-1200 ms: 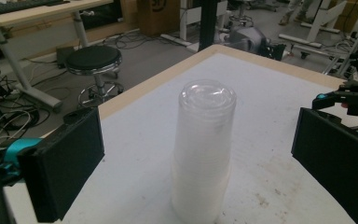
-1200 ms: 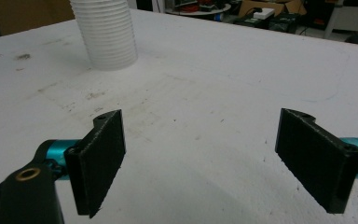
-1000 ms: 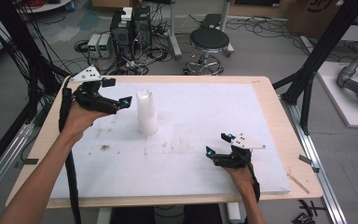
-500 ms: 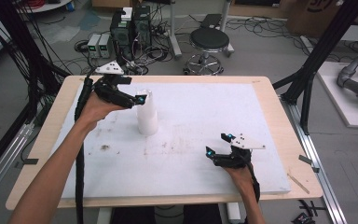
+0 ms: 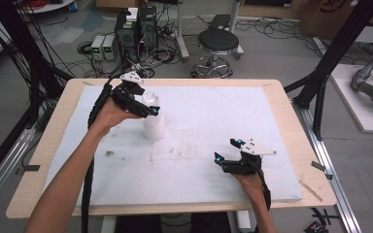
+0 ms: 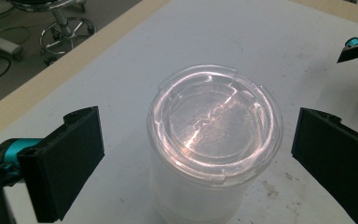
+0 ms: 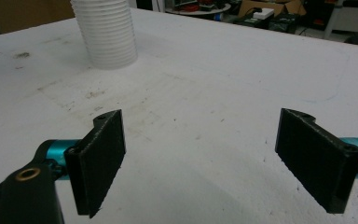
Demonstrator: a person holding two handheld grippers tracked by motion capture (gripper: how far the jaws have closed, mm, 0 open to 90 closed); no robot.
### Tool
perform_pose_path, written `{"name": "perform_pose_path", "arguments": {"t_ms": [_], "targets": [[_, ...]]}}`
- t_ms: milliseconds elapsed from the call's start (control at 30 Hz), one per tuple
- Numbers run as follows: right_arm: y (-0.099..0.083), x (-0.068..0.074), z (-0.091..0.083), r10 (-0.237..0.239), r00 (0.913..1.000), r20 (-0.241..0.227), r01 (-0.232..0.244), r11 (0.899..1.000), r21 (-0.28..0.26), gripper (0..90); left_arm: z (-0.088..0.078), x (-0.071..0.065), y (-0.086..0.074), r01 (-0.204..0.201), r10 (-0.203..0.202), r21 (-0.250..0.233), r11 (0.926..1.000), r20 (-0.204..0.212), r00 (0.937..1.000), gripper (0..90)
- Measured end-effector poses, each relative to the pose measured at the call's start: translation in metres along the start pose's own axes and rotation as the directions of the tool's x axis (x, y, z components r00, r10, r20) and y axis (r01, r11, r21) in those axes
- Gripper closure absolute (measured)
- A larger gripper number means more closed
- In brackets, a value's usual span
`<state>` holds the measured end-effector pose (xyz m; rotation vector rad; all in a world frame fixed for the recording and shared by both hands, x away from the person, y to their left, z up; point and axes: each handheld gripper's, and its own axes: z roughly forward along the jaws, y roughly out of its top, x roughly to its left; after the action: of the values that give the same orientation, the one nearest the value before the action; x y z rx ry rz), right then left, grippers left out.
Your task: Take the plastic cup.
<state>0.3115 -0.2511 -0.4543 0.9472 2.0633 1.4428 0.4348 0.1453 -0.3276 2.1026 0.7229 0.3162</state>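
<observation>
A stack of white ribbed cups (image 5: 153, 125) stands on the white board, capped by a clear plastic lid (image 6: 214, 121). My left gripper (image 5: 150, 107) hovers over its top, open, with the jaws wide on either side of the lid and not touching it. In the left gripper view the stack of cups (image 6: 200, 196) sits midway between the pads (image 6: 70, 163). The right gripper (image 5: 227, 151) rests low on the board at the near right, open with nothing between its jaws. From the right gripper view (image 7: 200, 158) the stack (image 7: 106, 32) stands far off at upper left.
The white board (image 5: 199, 111) covers most of a wooden table (image 5: 48, 145) and carries faint smudges near its middle. Behind the table stand a stool (image 5: 217, 41), electronics boxes (image 5: 136, 29) and cables. Black frame posts (image 5: 330, 63) rise at both sides.
My left gripper has travelled right and forward from the table's left part to just above the cup stack. The right gripper has stayed still.
</observation>
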Motion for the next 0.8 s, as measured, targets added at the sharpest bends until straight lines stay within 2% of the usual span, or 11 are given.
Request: {"name": "perform_pose_path", "arguments": {"t_ms": [100,200,467,800], "targets": [[0.000,0.000,0.000,0.000,1.0000,0.001,0.000,1.000,0.001,16.0,0.003,0.000,0.000,0.000,0.000,0.016,0.9999,0.003,1.0000,2.8],[0.000,0.000,0.000,-0.001,1.0000,0.003,0.001,1.000,-0.001,16.0,0.004,0.001,-0.001,-0.005,0.004,0.026,0.9996,0.008,1.0000,15.3],[0.000,0.000,0.001,-0.004,1.0000,0.002,0.004,1.000,0.002,16.0,0.008,0.002,-0.002,0.002,-0.002,0.049,0.9988,0.002,1.0000,15.5],[0.000,0.000,0.001,0.003,1.0000,0.003,-0.003,1.000,0.003,16.0,0.014,0.002,-0.002,0.008,-0.009,0.074,0.9972,0.010,0.9999,22.2]]}}
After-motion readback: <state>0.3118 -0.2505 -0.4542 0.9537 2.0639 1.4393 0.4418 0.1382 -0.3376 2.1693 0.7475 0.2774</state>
